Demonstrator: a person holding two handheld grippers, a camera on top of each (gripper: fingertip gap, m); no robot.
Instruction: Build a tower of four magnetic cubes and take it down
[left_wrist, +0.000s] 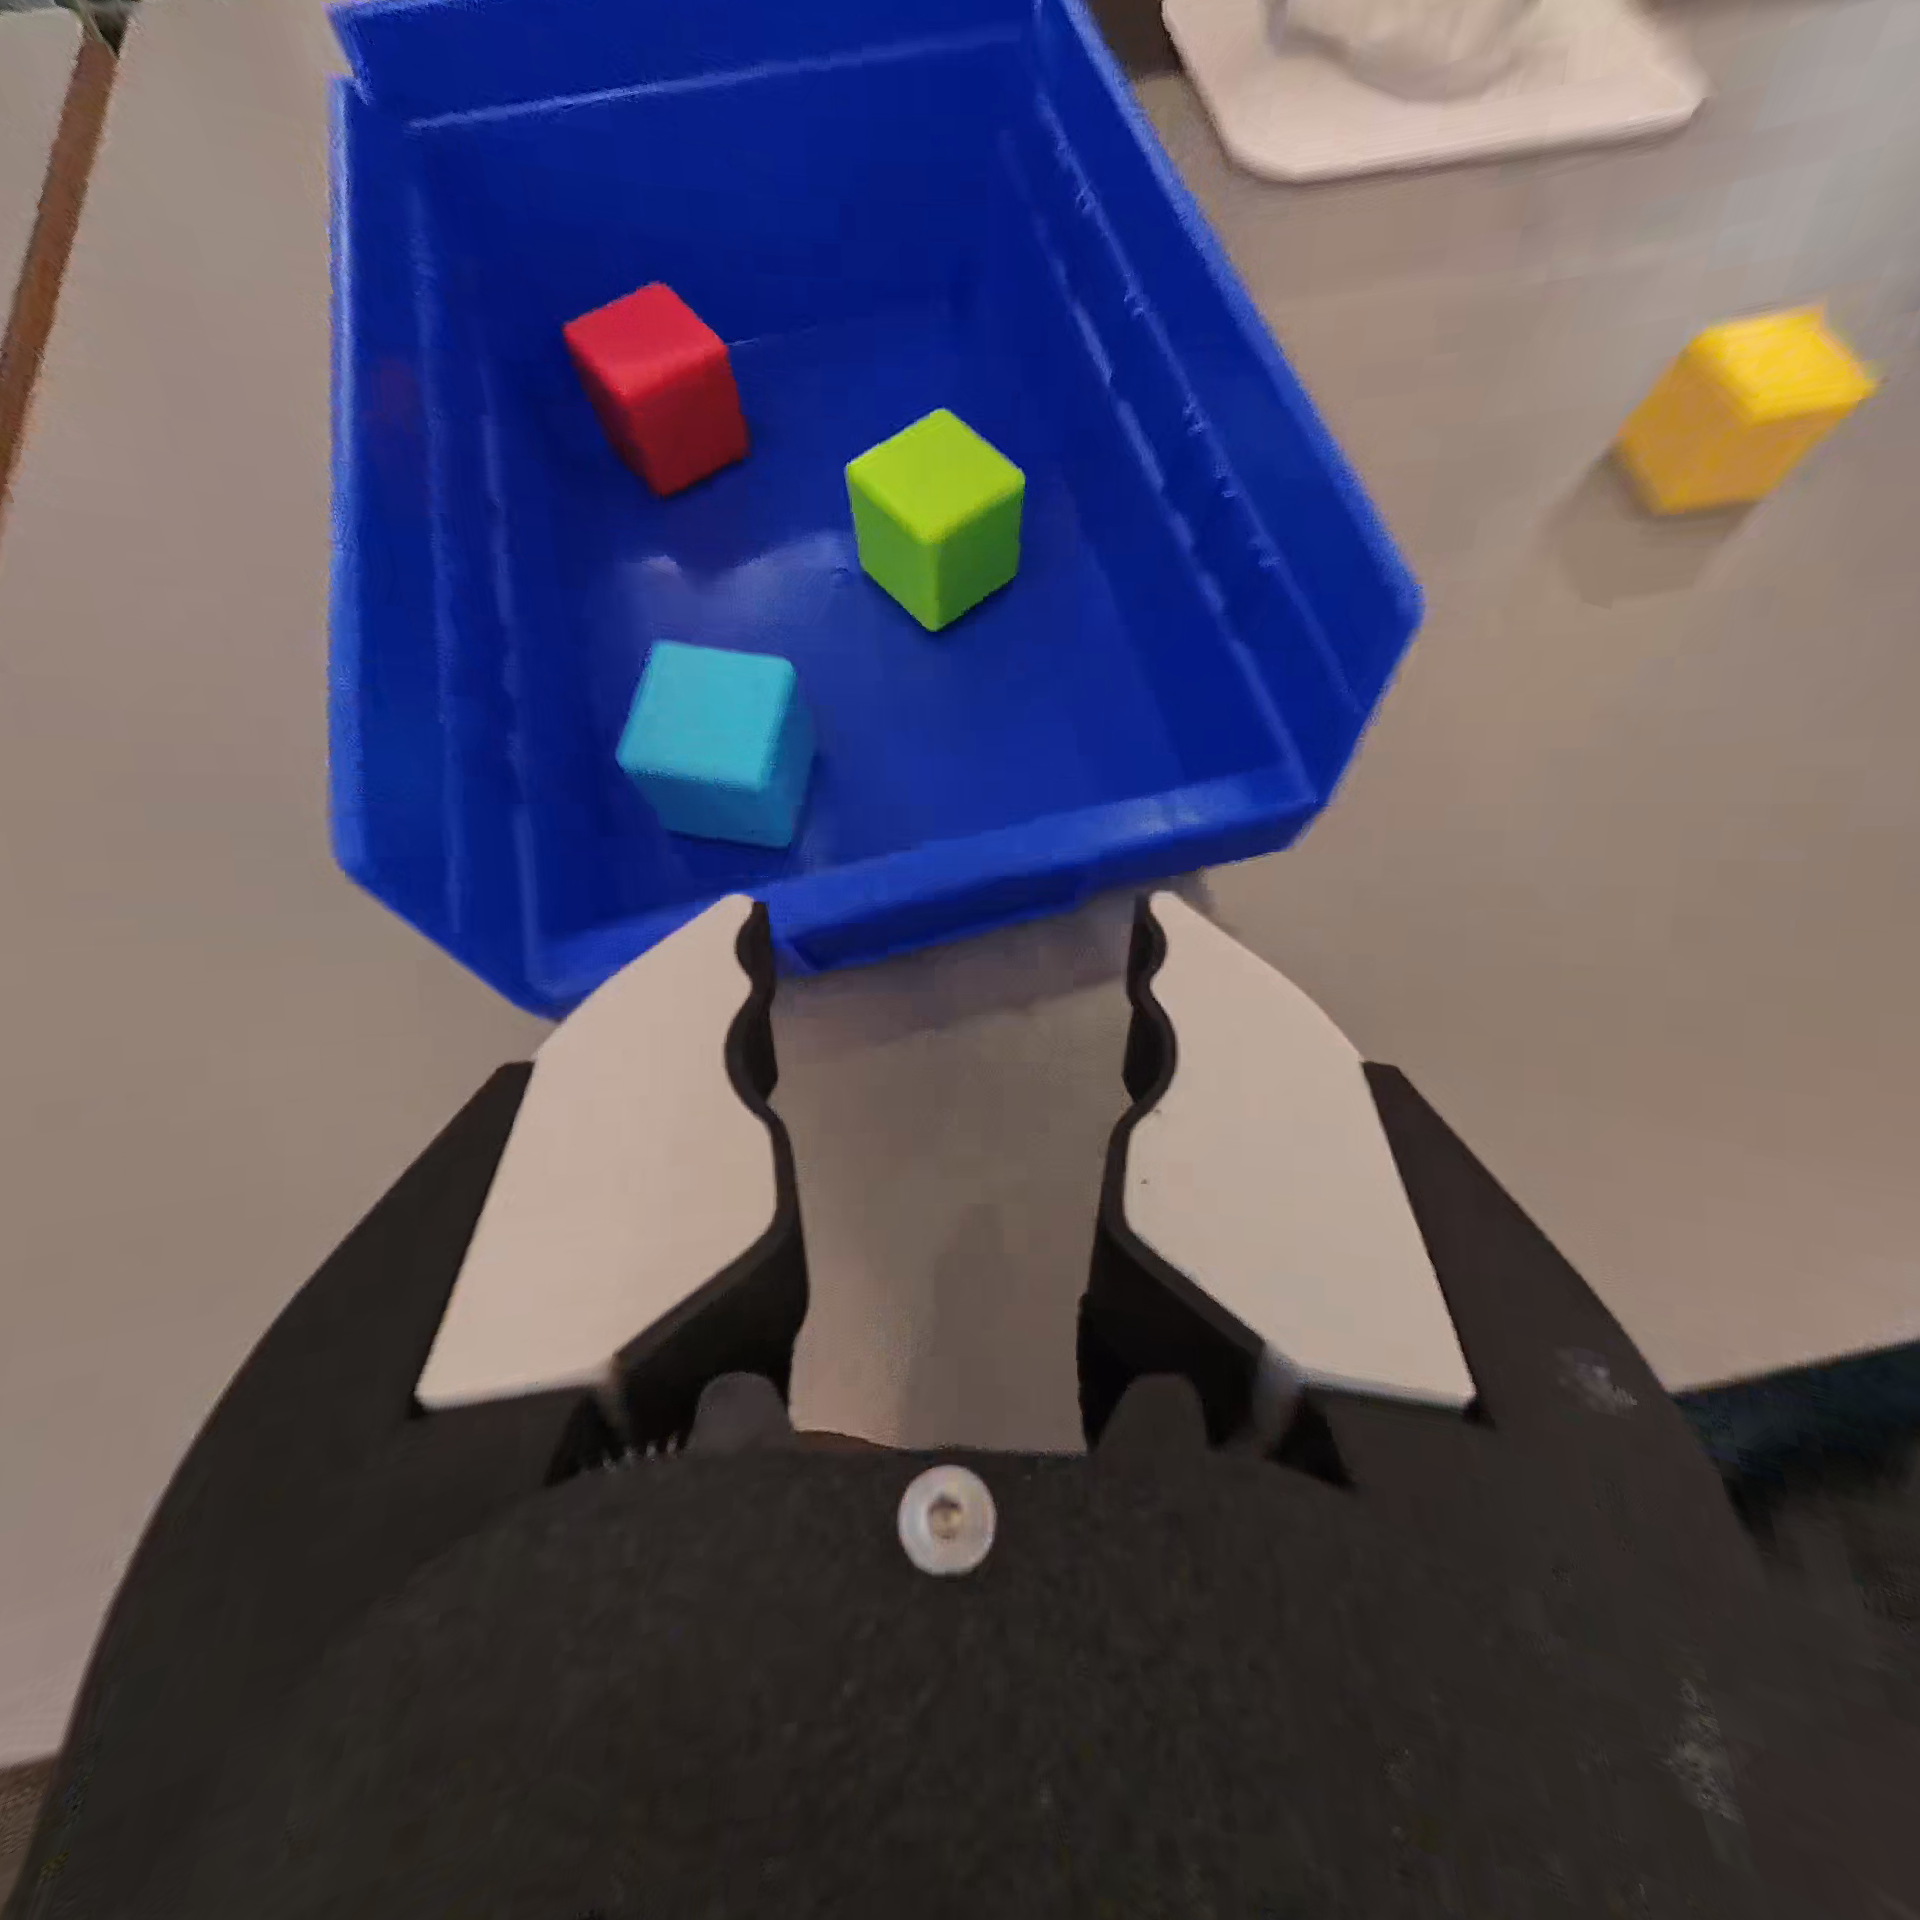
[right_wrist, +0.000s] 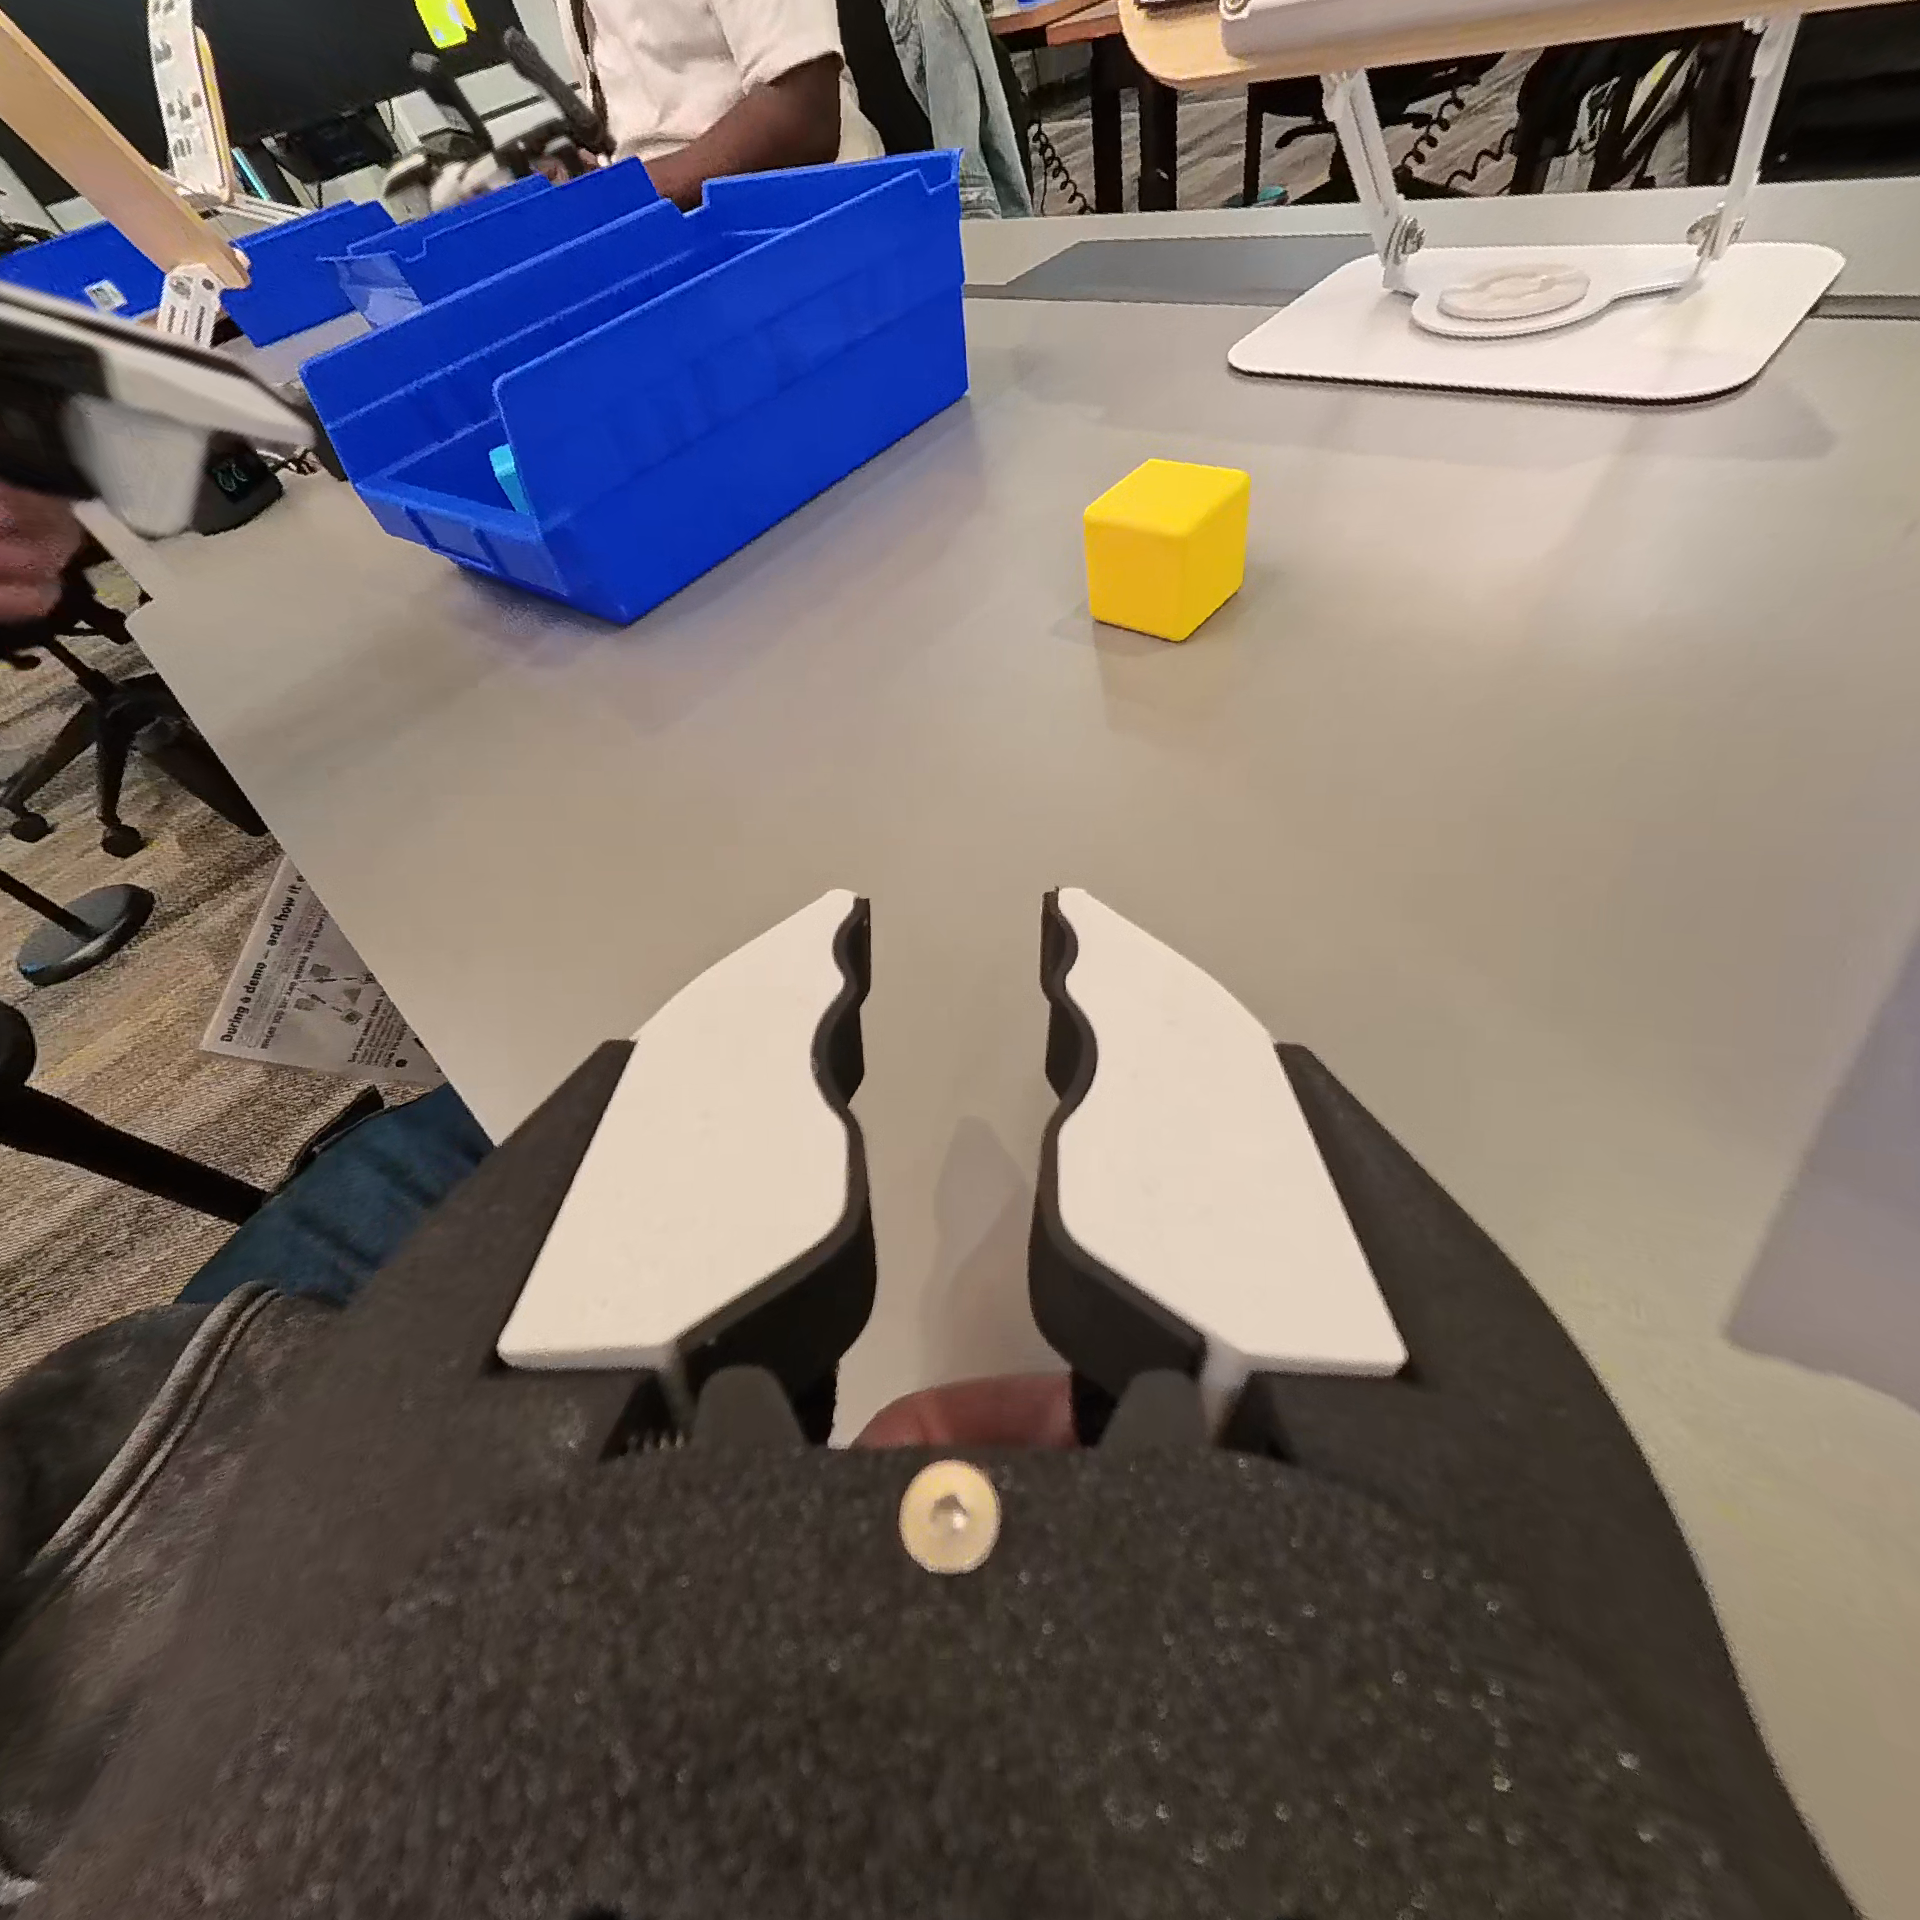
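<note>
A grey table (right_wrist: 1455, 831) in a busy workroom carries a blue bin (left_wrist: 1195, 416) and, well apart from it, a lone yellow cube (right_wrist: 1166, 548). The red cube (left_wrist: 657, 384), green cube (left_wrist: 935, 516) and light blue cube (left_wrist: 717, 740) lie separate on the bin floor. The left hand-held gripper (left_wrist: 951, 914) hovers spread at the bin's near wall; the right hand-held gripper (right_wrist: 956, 904) hangs spread and empty, short of the yellow cube. No cube is stacked, so whether building is just beginning or the teardown is nearly finished cannot be told.

A white stand base (right_wrist: 1538, 332) rests on the grey table (right_wrist: 1351, 883).
</note>
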